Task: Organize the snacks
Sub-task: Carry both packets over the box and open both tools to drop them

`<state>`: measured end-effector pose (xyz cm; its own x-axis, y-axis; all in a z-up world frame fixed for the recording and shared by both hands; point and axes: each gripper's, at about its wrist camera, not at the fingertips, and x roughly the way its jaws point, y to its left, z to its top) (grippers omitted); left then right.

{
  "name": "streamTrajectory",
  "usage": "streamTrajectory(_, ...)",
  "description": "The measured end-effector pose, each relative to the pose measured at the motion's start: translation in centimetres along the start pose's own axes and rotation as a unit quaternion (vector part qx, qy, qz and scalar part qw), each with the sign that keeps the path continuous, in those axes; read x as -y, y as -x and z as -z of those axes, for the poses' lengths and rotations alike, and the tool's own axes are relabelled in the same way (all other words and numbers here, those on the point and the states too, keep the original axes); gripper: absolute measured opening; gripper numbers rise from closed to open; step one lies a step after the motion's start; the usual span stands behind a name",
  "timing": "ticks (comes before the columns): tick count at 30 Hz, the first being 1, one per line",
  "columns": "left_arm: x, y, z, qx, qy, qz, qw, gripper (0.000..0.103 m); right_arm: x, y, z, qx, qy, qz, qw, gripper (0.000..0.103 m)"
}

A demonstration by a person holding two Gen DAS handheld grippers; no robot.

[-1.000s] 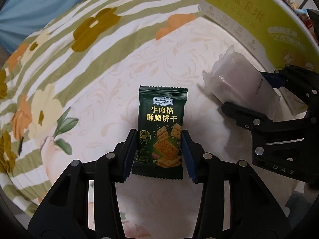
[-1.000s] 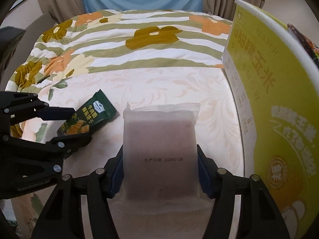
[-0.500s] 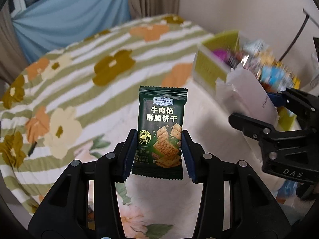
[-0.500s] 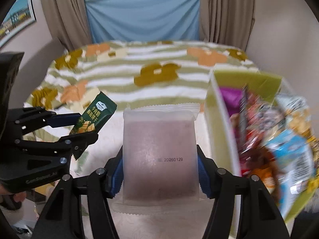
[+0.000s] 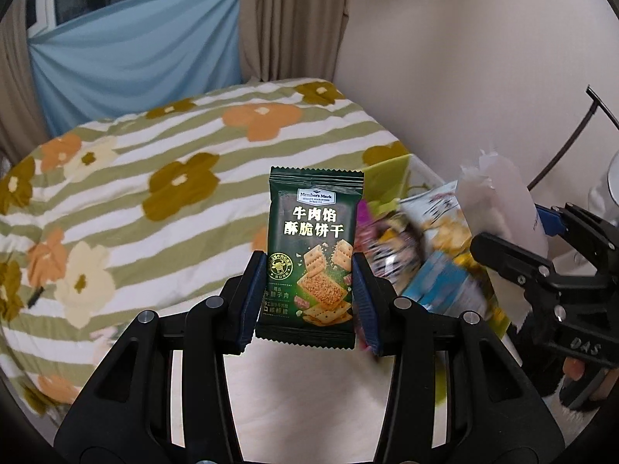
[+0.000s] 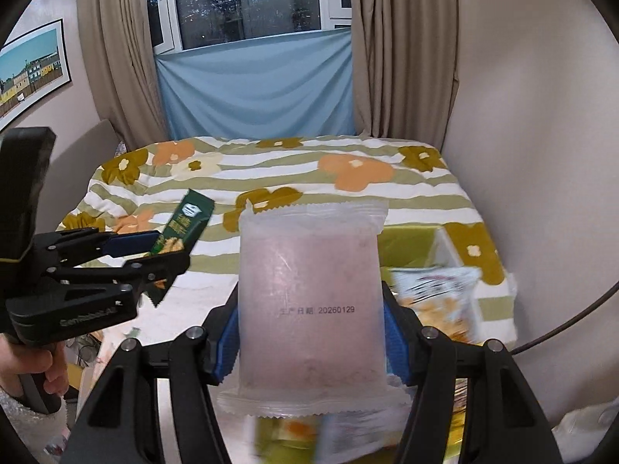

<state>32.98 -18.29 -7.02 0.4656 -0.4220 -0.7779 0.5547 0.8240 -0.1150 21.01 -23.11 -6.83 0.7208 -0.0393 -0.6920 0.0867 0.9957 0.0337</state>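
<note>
My left gripper [image 5: 307, 297] is shut on a dark green cracker packet [image 5: 313, 239] and holds it upright in the air above the bed. My right gripper [image 6: 309, 332] is shut on a frosted pinkish packet [image 6: 309, 290] stamped 20260129, also held up. The left gripper [image 6: 154, 247] with the green packet [image 6: 185, 224] shows at the left of the right wrist view. The right gripper [image 5: 522, 239] with the frosted packet [image 5: 499, 197] shows at the right of the left wrist view. A yellow-green box [image 5: 387, 178] of mixed snack bags [image 5: 433, 239] lies below and to the right.
A flowered, striped bedspread [image 5: 154, 201] covers the bed. A white wall [image 6: 522, 154] stands on the right, with a curtained window [image 6: 251, 7] and a blue cloth [image 6: 255, 89] beyond the bed. A dark cable [image 6: 580, 324] curves at the right.
Both grippers have risen from the bed surface with their packets. The view now looks down into the snack box from above.
</note>
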Motion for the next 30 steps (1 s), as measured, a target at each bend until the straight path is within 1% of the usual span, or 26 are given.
streamTrajectory(3, 2.9, -3.0, -1.0, -0.014, 0.013, 0.000, 0.9998, 0.040, 3.2, -0.3, -0.1, -0.002, -0.002, -0.011, 1.000, 0.058)
streamTrajectory(7, 5.8, -6.5, -1.5, -0.036, 0.030, 0.003, 0.9989, 0.040, 6.5, -0.7, 0.1, -0.010, 0.002, -0.021, 1.000, 0.058)
streamTrajectory(8, 6.2, -7.1, -1.4, -0.039, 0.032, -0.001, 0.9987, 0.041, 7.1, -0.9, 0.1, -0.013, 0.002, -0.023, 1.000, 0.058)
streamTrajectory(9, 6.9, -8.1, -1.4, -0.050, 0.033, -0.011, 0.9981, 0.044, 7.9, -0.9, 0.2, -0.015, 0.001, -0.024, 1.000, 0.058)
streamTrajectory(11, 7.1, -9.1, -1.1, -0.064, 0.039, -0.018, 0.9970, 0.069, 8.9, -1.0, 0.3, -0.019, -0.002, -0.029, 0.999, 0.058)
streamTrajectory(12, 6.9, -9.3, -0.8, -0.065, 0.048, -0.019, 0.9965, 0.097, 9.4, -1.1, 0.4, -0.021, -0.003, -0.032, 0.999, 0.058)
streamTrajectory(13, 6.9, -9.1, -0.6, -0.060, 0.053, -0.022, 0.9966, 0.102, 9.7, -1.2, 0.4, -0.022, -0.003, -0.034, 0.999, 0.058)
streamTrajectory(14, 6.8, -8.8, -0.4, -0.053, 0.057, -0.024, 0.9967, 0.102, 10.0, -1.4, 0.5, -0.024, -0.004, -0.037, 0.999, 0.058)
streamTrajectory(20, 5.3, -6.3, 1.4, -0.046, 0.070, -0.052, 0.9951, 0.102, 10.6, -1.9, 0.7, -0.033, -0.007, -0.056, 0.998, 0.058)
streamTrajectory(25, 3.7, -4.3, 2.7, -0.044, 0.093, -0.077, 0.9917, 0.102, 9.7, -2.8, -0.2, -0.042, 0.005, -0.079, 0.996, 0.058)
streamTrajectory(30, 2.7, -2.7, 4.0, -0.038, 0.113, -0.104, 0.9874, 0.102, 8.0, -5.4, -1.6, -0.064, 0.031, -0.097, 0.993, 0.059)
